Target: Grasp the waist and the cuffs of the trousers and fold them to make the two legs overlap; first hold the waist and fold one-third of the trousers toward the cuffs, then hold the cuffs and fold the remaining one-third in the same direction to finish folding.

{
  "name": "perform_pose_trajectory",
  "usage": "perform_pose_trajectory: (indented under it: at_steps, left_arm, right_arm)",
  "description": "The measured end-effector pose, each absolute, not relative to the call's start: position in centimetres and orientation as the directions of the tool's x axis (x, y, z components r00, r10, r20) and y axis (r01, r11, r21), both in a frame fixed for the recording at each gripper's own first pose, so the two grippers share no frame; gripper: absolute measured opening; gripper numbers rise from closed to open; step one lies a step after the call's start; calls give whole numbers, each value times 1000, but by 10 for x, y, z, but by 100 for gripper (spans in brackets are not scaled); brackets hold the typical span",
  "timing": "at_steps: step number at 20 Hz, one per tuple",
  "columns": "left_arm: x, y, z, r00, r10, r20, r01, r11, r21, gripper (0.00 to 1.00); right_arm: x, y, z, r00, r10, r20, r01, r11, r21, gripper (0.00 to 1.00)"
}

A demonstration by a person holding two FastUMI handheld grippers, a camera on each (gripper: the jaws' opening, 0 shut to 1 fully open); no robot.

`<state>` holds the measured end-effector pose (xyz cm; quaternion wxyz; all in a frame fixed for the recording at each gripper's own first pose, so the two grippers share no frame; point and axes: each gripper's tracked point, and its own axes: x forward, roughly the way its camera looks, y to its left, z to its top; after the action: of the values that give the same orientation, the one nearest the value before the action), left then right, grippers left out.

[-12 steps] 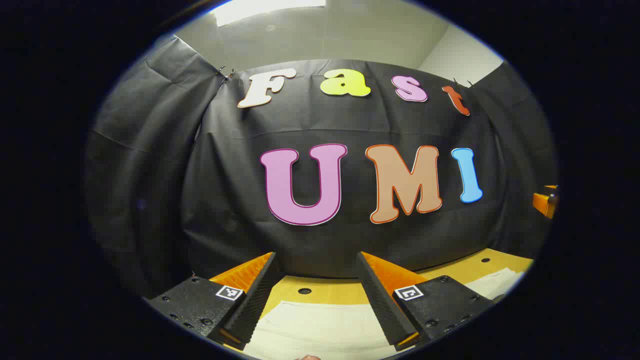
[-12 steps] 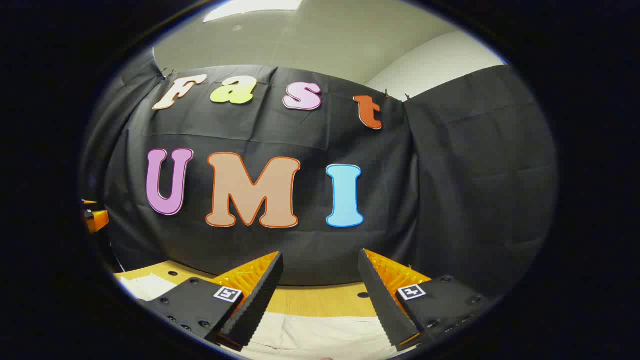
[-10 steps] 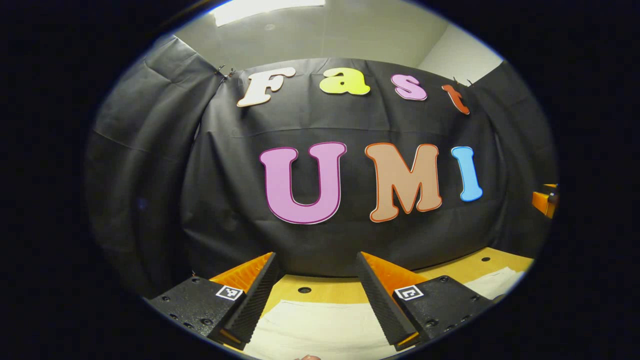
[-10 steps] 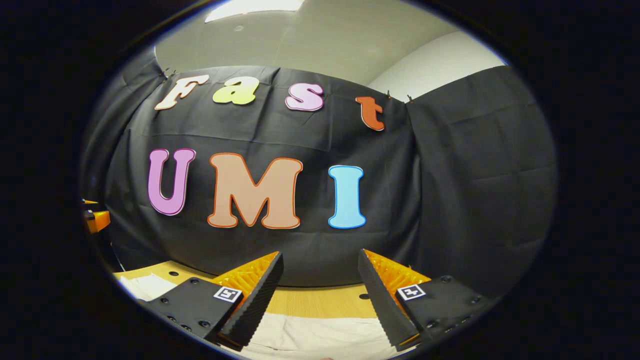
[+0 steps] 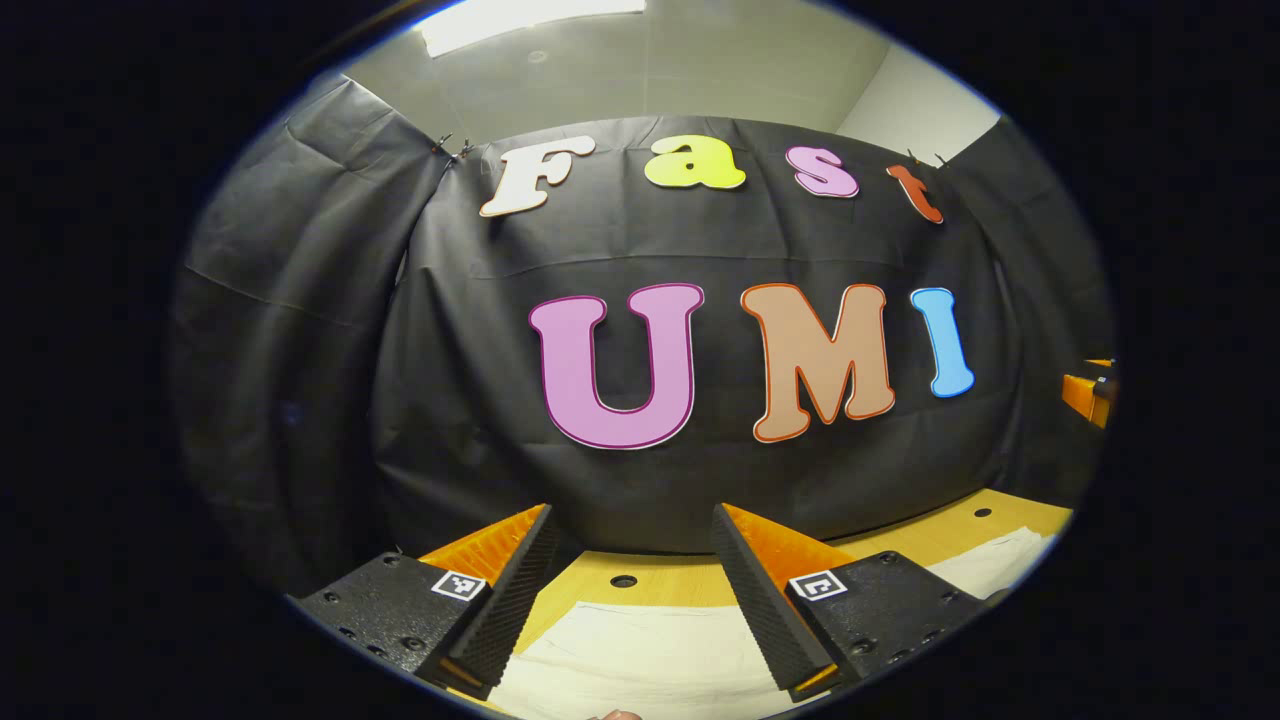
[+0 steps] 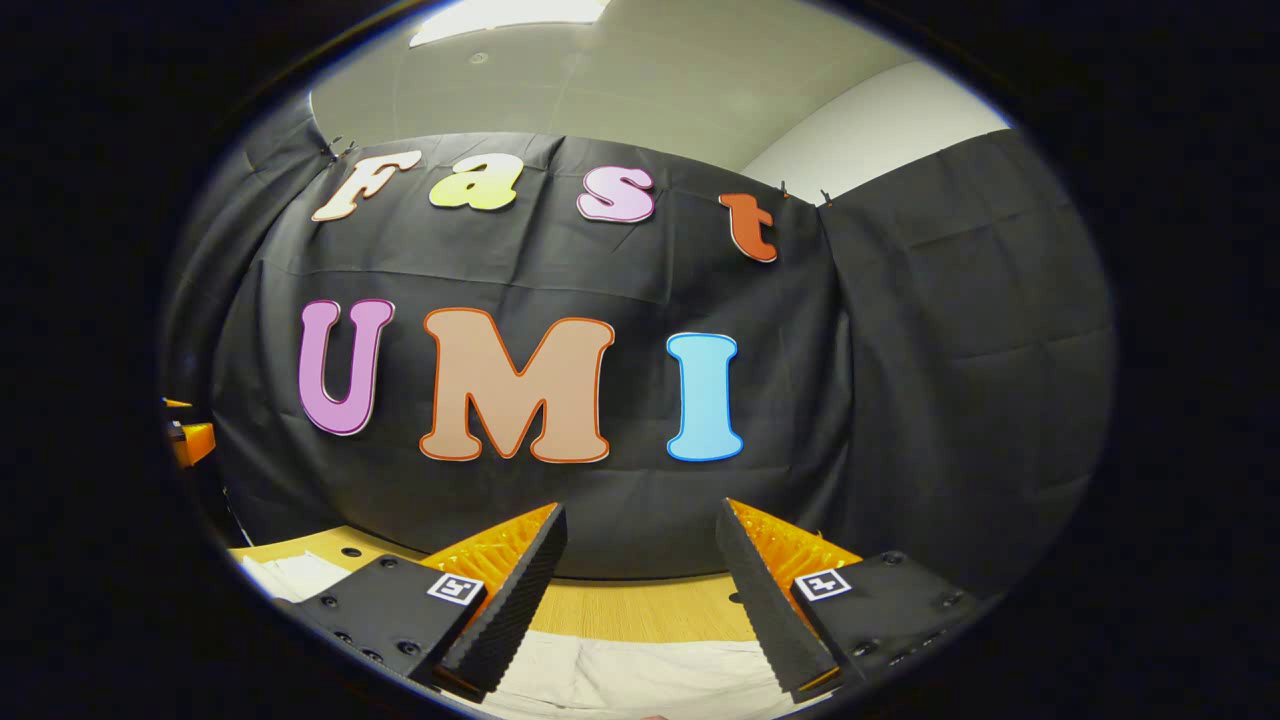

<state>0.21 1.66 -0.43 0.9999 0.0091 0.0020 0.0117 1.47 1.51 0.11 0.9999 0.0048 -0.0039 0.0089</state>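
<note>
Left claw (image 5: 632,590) wide open, holding nothing, up above white cloth trousers (image 5: 640,655). Trousers flat on yellow wooden counter (image 5: 680,588) with small round holes, close to black cloth wall. Right claw (image 6: 640,590) wide open too, nothing in it, above trousers (image 6: 640,675) on counter (image 6: 640,610).

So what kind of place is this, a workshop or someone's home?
Likely an indoor recording booth, not a home: black cloth wall, a wooden table with holes, pale trousers laid on it, plain ceiling with a light panel.
</note>
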Motion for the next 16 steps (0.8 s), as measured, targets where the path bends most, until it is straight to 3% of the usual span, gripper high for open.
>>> perform_pose_trajectory:
  at_steps: [8,16]
  left_arm:
    - [6,23,-26,999,-27,-31,31,991,128,95]
    - [-15,44,-98,972,-111,-209,185,906,381,96]
  right_arm:
    - [18,21,-1,1000,20,7,-20,1000,1,97]
    - [19,25,-14,999,32,-10,-32,999,-19,97]
